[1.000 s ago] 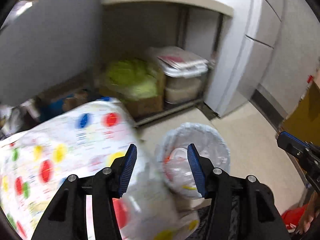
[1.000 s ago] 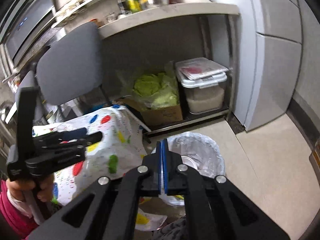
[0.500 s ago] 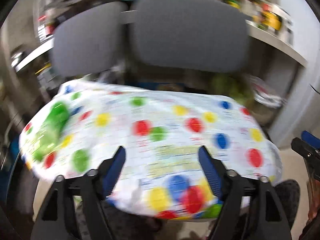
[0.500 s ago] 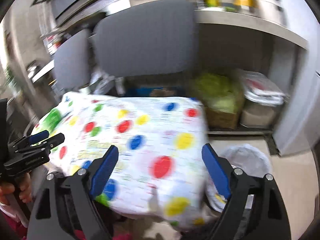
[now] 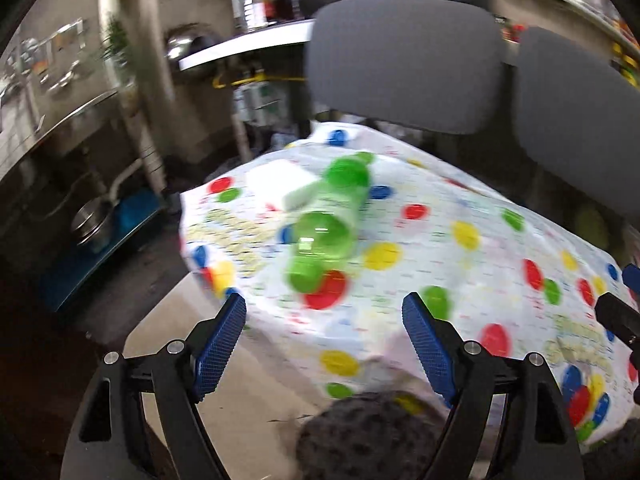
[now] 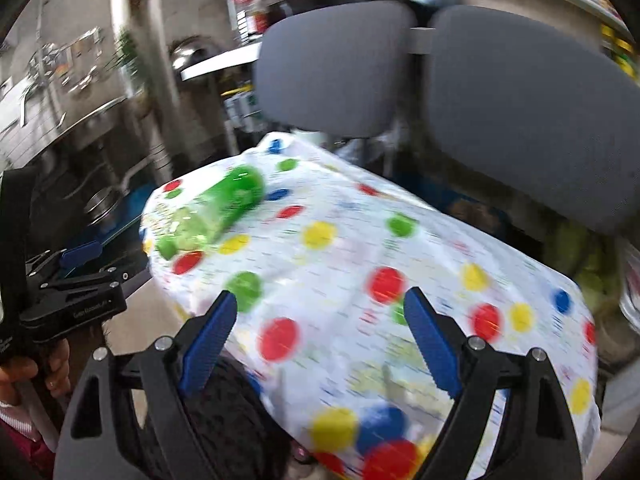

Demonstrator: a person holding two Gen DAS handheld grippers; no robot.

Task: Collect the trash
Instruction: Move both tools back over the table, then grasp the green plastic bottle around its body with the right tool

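— Bottle [image 5: 324,224], green plastic, lies on its side on the spotted cloth covering the table [image 5: 480,264]. Which tool is nearer?

— Left tool [image 5: 323,344], I judge. From its own camera the bottle sits straight ahead, just beyond the gap between the fingers, cap end pointing back toward the tool. Its long axis runs almost in line with the fingers, leaning slightly rightward as it goes away.

— And the right tool [image 6: 320,340]?

— From there the bottle [image 6: 208,216] is off to the left and farther away, near the table's far-left corner. Both tools are spread wide and carry nothing.

— Anything beside the bottle?

— White block [image 5: 282,188], touching the bottle's far-left flank or just beside it; blur makes it hard to tell which. Two grey chair backs [image 5: 404,64] stand beyond the bottle.

— So the approach?

— Since the bottle points along the fingers, closing across its body should work; a slight turn of the wrist would square the pads to its sides.
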